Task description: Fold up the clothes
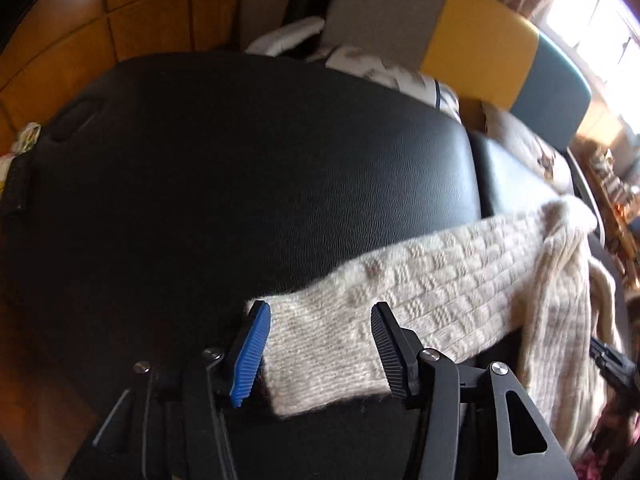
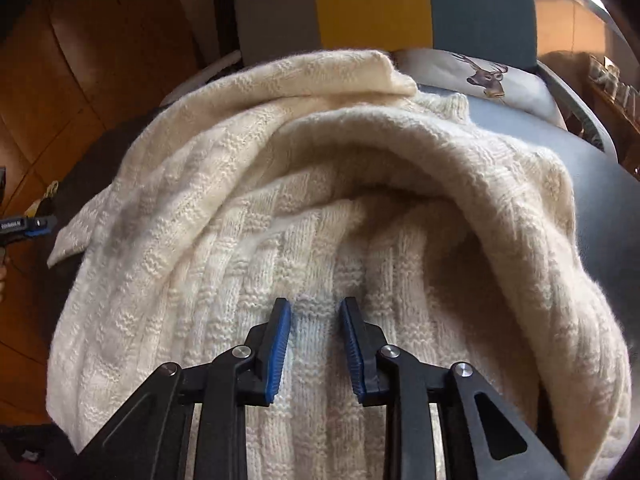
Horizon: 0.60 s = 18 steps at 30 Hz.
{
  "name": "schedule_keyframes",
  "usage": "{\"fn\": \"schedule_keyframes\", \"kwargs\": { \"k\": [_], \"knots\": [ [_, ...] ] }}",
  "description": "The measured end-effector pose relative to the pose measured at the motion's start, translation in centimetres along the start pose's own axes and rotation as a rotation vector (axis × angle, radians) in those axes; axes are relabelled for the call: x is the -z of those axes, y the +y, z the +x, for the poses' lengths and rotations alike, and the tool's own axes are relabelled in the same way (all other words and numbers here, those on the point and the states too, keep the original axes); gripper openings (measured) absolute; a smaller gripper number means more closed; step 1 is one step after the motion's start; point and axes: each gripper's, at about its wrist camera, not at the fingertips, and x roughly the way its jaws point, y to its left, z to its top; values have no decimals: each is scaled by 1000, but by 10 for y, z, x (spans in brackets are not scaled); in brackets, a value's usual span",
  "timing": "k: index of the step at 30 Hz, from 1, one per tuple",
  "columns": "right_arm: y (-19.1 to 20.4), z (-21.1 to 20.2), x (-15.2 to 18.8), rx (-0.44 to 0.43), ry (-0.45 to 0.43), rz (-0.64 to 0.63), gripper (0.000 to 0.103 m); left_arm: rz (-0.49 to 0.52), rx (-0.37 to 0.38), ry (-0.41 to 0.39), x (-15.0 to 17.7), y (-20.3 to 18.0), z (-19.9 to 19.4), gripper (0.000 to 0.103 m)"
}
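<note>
cream knit sweater (image 2: 320,208) heaped on black padded surface (image 1: 240,160), one sleeve (image 1: 400,300) stretched out flat toward the left. left gripper (image 1: 320,350) wide open, straddling the sleeve cuff, nothing clamped. right gripper (image 2: 316,346) partly open over the sweater body, pads touching or just above the knit, no fold pinched between them. judged step: sleeve laid out, ready for folding inward. next move calls for closing on the cuff and carrying it across the body.
</note>
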Motion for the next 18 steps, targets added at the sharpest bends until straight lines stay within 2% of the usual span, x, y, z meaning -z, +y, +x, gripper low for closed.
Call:
{"fn": "schedule_keyframes", "kwargs": {
  "k": [2,4,6,8,9,11,12,16,18],
  "knots": [
    [-6,-3,5,-31,-34,57,26,60,-1,16,0,-12,9,56],
    [-10,-5,11,-57,-56,89,26,146,-14,23,5,-32,17,68],
    [-12,-8,13,-70,-67,96,26,211,-42,36,14,-47,31,72],
    [-10,-10,10,-69,-65,87,26,208,-49,-29,22,-53,35,72],
    [-10,-12,9,-68,-63,83,26,203,-39,-50,25,-53,35,65],
    [-10,-11,8,-65,-57,80,26,185,-17,-64,25,-51,33,29],
    [-9,-11,6,-59,-43,81,26,163,-14,-65,23,-47,32,14],
    [-5,-14,-7,-46,31,98,26,51,8,-68,9,-27,30,14],
    [-4,-20,-17,-57,32,115,26,-3,9,-81,1,-14,28,13]
  ]
}}
